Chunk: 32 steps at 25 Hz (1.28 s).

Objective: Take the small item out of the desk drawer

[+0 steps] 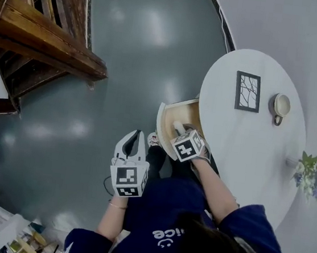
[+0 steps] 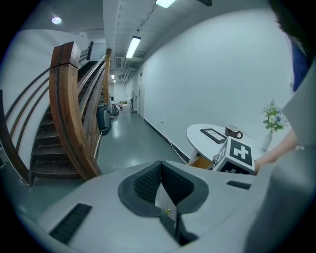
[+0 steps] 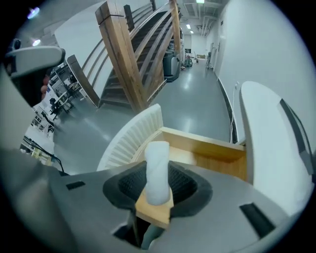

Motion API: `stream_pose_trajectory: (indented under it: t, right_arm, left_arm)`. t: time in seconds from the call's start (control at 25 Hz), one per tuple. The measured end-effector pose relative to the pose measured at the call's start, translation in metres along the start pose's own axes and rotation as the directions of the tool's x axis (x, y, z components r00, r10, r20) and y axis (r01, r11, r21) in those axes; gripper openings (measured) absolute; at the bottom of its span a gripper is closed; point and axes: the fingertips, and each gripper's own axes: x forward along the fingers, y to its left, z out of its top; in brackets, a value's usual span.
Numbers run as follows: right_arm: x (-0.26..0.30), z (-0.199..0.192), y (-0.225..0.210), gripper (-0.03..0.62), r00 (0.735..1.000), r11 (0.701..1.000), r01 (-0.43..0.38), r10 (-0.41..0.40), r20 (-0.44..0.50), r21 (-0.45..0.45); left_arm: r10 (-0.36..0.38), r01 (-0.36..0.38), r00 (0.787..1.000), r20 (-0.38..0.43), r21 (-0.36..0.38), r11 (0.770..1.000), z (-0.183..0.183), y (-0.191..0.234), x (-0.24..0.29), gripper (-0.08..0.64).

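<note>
While right claw (image 3: 158, 184) grips, small item (image 3: 157, 165) between jaws

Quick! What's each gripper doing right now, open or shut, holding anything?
Left hand-held gripper: closed, nothing between its jaws.
Right hand-held gripper: closed on the small item, a white piece on a wooden base.

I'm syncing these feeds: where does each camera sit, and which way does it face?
Head view: on the person's head, steeply down at round table, open drawer, left gripper, right gripper, arms.
Left gripper view: on that gripper, facing staircase and table past shut jaws; right gripper shows.
Right gripper view: on that gripper, down into the drawer, small item clamped.
Shared: table and drawer.
</note>
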Motion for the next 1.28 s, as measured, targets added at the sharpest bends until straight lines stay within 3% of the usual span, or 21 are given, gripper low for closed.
stream_pose_trajectory:
  t: [0.68, 1.0, 1.28]
  right_arm:
    - [-0.084, 0.035, 0.006, 0.138, 0.984, 0.996, -0.025, 0.010, 0.176, 0.083]
    - [-0.122, 0.053, -0.009, 0.138, 0.960, 0.994, 0.032, -0.060, 0.275, 0.105]
    - [-0.157, 0.062, -0.019, 0.138, 0.913, 0.979, 0.026, -0.106, 0.395, 0.203]
  left_arm:
    - [-0.062, 0.061, 0.997, 0.048, 0.024, 0.998, 0.020, -0.007, 0.006, 0.003]
    - [-0.094, 0.092, 0.992, 0.079, 0.031, 0.995, 0.029, -0.016, 0.009, 0.003]
    - [-0.118, 0.113, 0.986, 0.121, 0.045, 0.993, 0.046, -0.030, 0.010, 0.003]
